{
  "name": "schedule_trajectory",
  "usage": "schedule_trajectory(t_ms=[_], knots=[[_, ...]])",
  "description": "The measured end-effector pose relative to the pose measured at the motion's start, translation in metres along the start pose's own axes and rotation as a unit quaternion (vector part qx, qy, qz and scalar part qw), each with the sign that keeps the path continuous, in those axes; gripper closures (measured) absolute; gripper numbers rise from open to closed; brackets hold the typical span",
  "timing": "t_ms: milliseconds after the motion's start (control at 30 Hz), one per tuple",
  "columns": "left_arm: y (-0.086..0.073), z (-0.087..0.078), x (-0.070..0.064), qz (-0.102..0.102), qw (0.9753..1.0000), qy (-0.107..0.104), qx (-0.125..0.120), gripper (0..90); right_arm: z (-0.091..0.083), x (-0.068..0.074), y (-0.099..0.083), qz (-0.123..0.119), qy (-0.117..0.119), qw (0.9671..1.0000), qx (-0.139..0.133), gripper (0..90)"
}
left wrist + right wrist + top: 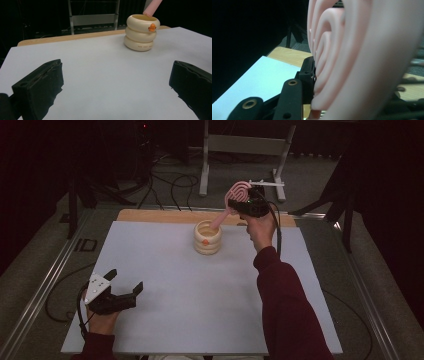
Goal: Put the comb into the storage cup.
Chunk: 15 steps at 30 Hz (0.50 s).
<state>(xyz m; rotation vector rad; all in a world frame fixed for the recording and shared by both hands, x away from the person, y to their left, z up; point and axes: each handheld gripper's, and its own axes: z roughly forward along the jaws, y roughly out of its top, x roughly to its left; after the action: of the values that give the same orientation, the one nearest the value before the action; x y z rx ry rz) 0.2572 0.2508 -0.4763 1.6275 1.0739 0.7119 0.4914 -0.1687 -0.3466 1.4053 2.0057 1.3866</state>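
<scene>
At the far edge of the table, my right gripper (248, 202) is clamped on the spiral head of a pink silicone utensil (237, 193), whose ridged coils press against one black jaw in the right gripper view (352, 57). The handle slants down from the head into the mouth of the cream ringed holder (207, 237), which stands upright on the grey mat (200, 295) near the wooden strip. I judge the step in hand to be either seating the utensil in the holder or drawing it out; which one cannot be told. Seating calls for a slow lowering, then release. My left gripper (122, 287) rests near the front left corner, jaws spread wide and holding nothing.
</scene>
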Motion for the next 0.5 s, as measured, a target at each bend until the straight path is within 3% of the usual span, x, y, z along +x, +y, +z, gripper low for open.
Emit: schedule_trajectory(t_ms=[500], knots=[[-0.0002,0.0001,0.0002,0.000,1.0000,-0.001,0.002,0.0,0.0088,0.0034,-0.0046,0.001,0.004,0.9999,0.010,63.8]])
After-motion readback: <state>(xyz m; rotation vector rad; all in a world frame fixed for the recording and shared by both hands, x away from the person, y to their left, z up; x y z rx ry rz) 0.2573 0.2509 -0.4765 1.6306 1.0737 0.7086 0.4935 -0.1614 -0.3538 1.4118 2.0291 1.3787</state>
